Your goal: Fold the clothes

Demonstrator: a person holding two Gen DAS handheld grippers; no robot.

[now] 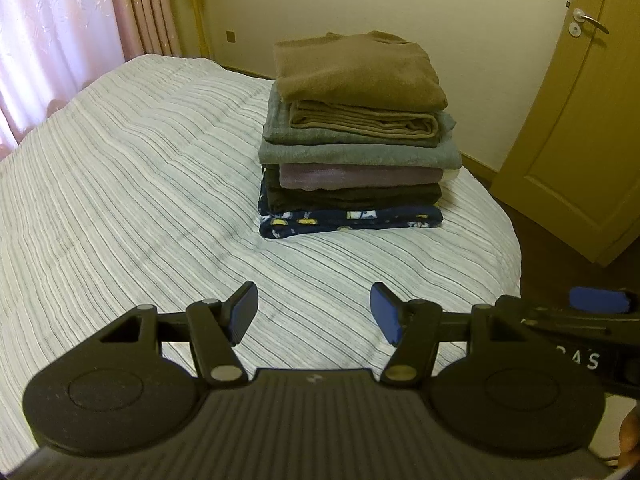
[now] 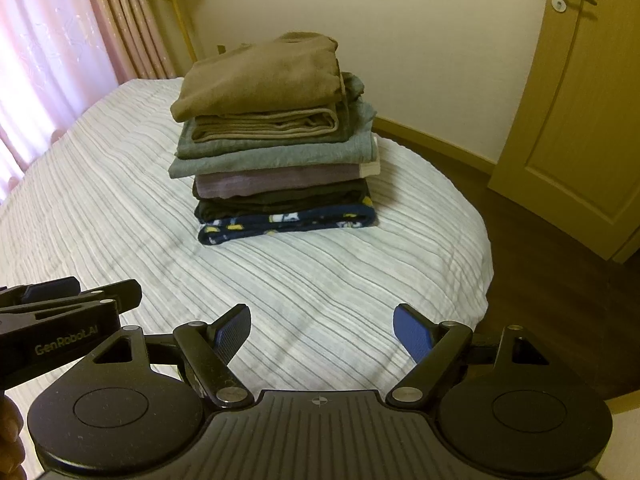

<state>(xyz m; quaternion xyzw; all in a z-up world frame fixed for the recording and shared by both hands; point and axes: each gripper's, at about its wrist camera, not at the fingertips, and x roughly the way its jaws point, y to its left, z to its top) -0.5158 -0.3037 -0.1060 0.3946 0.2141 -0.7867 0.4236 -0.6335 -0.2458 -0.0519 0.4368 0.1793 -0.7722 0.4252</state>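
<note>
A stack of folded clothes stands on the striped bed, brown tops uppermost, grey and mauve layers under them, a navy patterned piece at the bottom. It also shows in the right wrist view. My left gripper is open and empty, held above the bedspread well short of the stack. My right gripper is open and empty, also above the bed near its front. Each gripper shows at the other's side: the right one, the left one.
A yellow door with a metal handle stands to the right, past the bed's right edge. Pink curtains hang at the left. A cream wall is behind the stack. Dark floor lies right of the bed.
</note>
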